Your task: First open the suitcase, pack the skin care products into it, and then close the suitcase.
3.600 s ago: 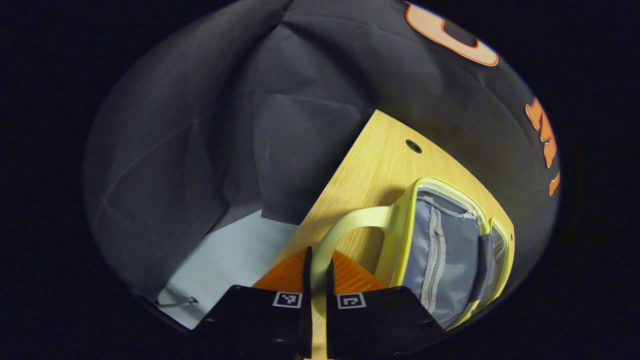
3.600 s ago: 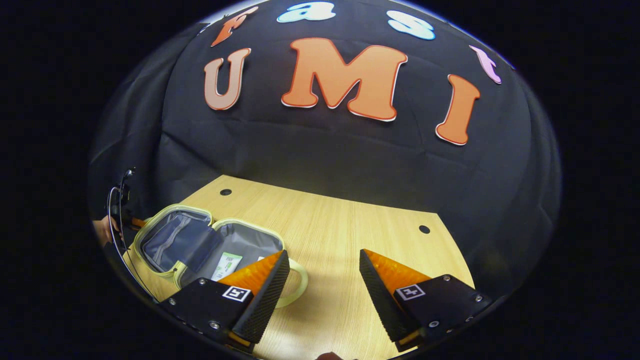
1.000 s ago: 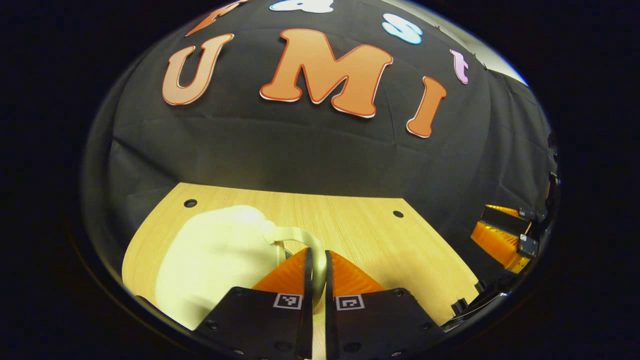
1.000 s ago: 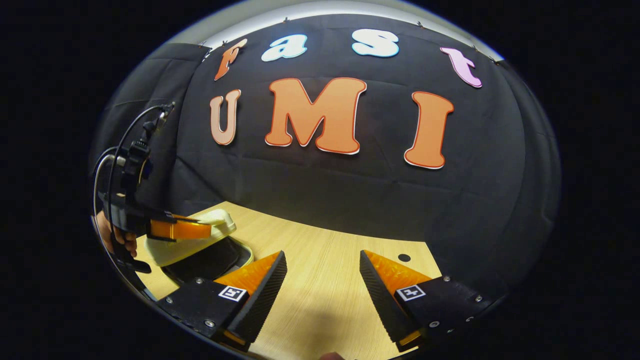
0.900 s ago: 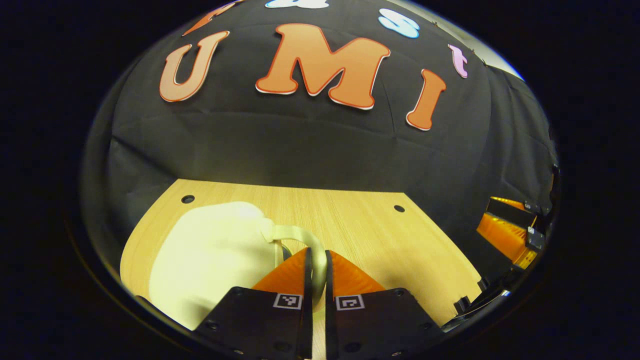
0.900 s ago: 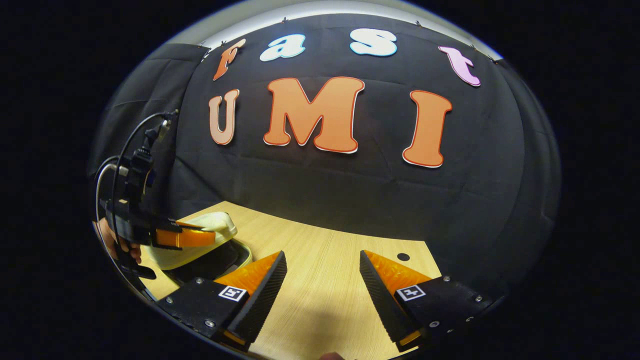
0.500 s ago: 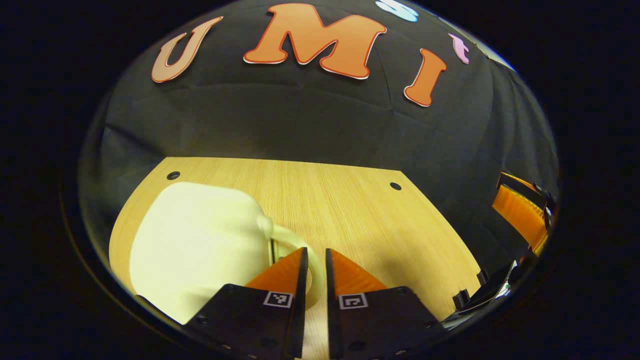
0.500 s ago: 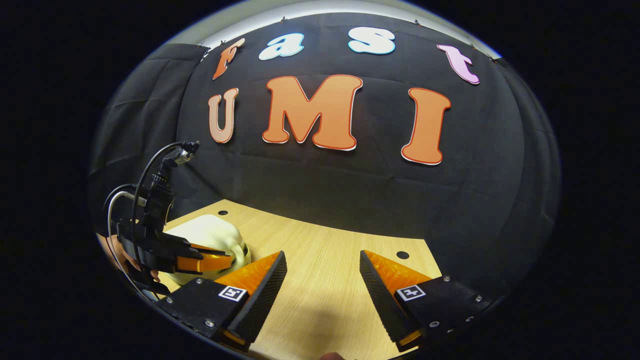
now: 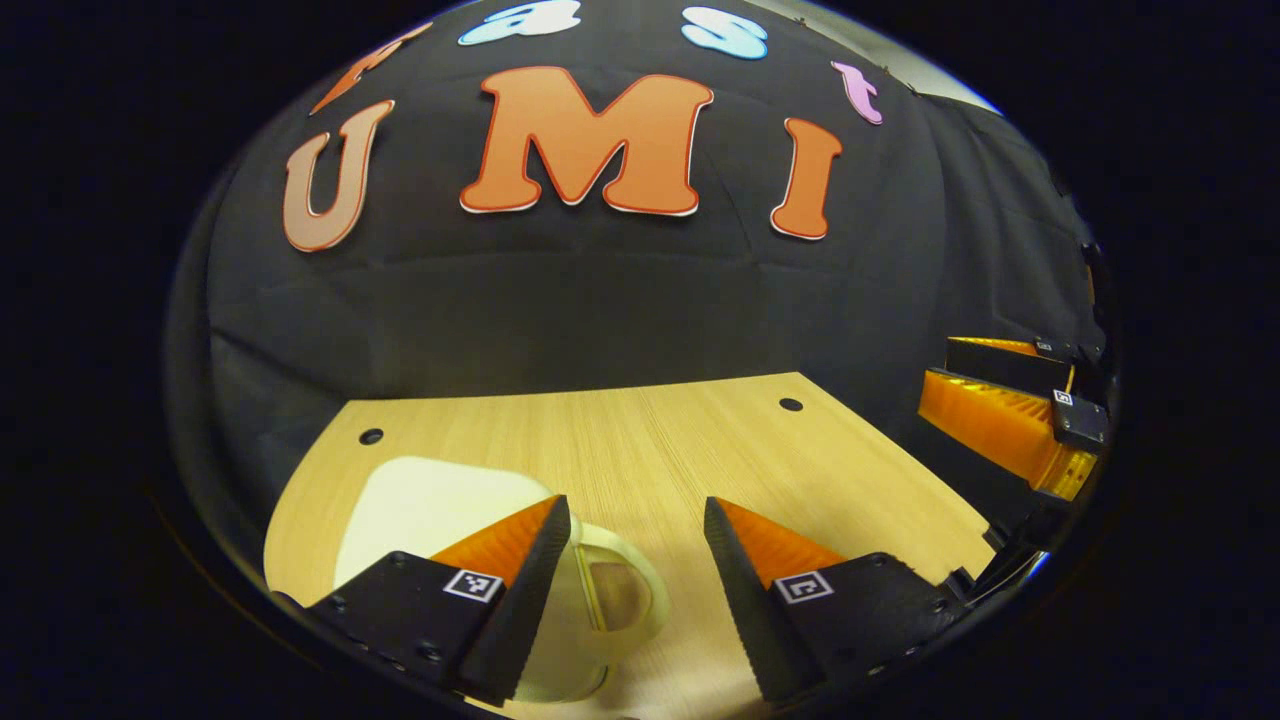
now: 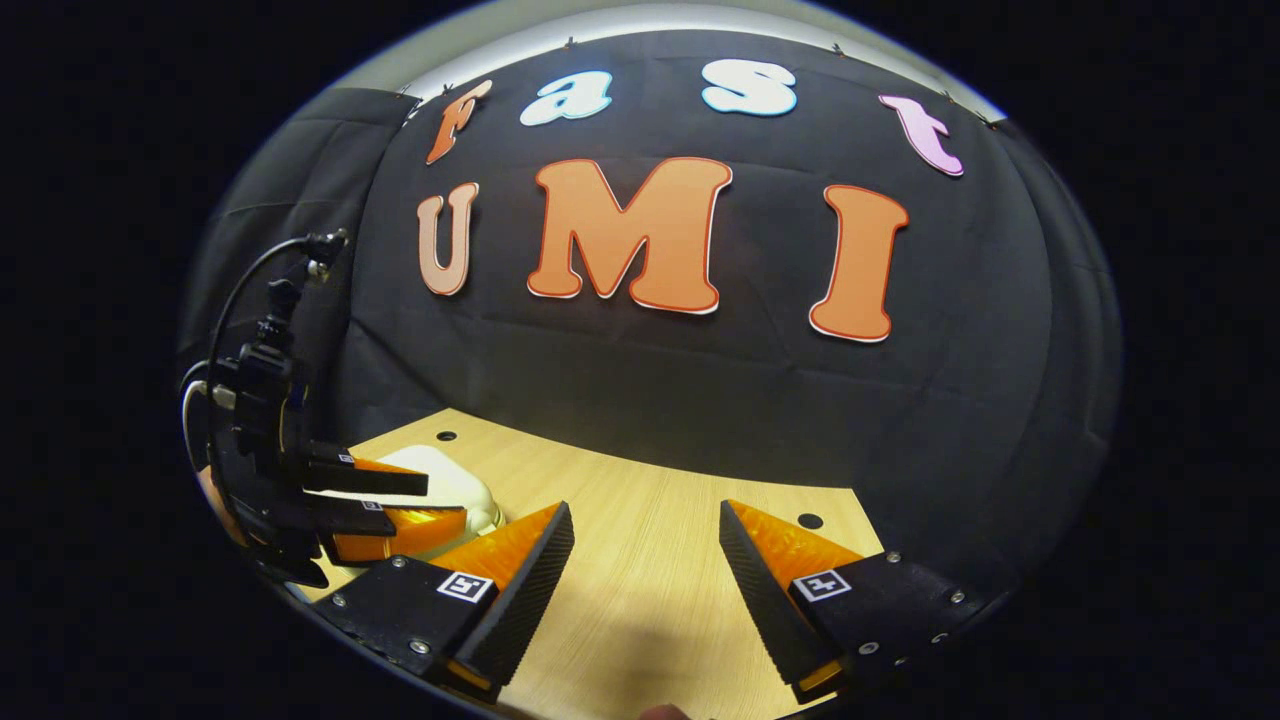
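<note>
The pale yellow suitcase (image 9: pixel 430 505) lies shut on the desk (image 9: pixel 700 440), near its back-left corner hole. The left hand-held gripper (image 9: pixel 628 520) hangs just above the suitcase's loop handle (image 9: pixel 625 590), jaws spread wide and holding nothing. The right hand-held gripper (image 10: pixel 646 545) hovers to the right of the suitcase, also spread and empty. The shell looks light and stiff; the handle seems the natural hold. Bare desk stretches right of the suitcase, with the edges close.
</note>
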The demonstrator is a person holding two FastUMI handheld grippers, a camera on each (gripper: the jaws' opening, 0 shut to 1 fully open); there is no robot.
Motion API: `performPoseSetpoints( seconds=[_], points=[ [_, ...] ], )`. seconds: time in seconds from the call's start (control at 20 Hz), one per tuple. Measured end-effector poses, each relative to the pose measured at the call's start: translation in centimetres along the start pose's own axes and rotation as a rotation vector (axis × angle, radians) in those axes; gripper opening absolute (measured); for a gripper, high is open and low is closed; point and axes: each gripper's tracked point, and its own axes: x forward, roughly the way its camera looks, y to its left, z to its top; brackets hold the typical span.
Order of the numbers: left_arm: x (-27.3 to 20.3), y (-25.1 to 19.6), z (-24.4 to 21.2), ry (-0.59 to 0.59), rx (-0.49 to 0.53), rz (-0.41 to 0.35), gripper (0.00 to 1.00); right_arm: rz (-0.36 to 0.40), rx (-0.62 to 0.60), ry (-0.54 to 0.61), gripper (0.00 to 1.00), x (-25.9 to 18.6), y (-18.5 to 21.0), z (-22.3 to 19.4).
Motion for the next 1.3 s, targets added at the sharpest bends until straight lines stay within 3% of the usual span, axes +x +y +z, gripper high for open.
performPoseSetpoints(
  seconds=[0.35,0.55,0.8,1.0,1.3],
  points=[
    [-3.7,3.7,5.6,-0.197,-0.007,0.144,0.98,-0.051,0.011,-0.132,0.93,0.5,1.7,3.7],
    [-6.0,4.4,9.5,-0.333,0.019,0.203,0.97,-0.058,0.012,-0.173,0.93,0.6,2.9,4.8],
    [-8.7,4.5,13.9,-0.461,0.034,0.225,0.97,-0.059,0.025,-0.221,0.93,0.2,3.7,7.1],
    [-9.5,4.6,14.7,-0.498,0.026,0.232,0.97,-0.085,0.001,-0.288,0.93,-0.2,3.8,8.7],
    [-8.7,4.9,13.5,-0.463,0.022,0.237,0.97,-0.089,-0.014,-0.257,0.93,0.1,4.2,7.5]
  ],
)
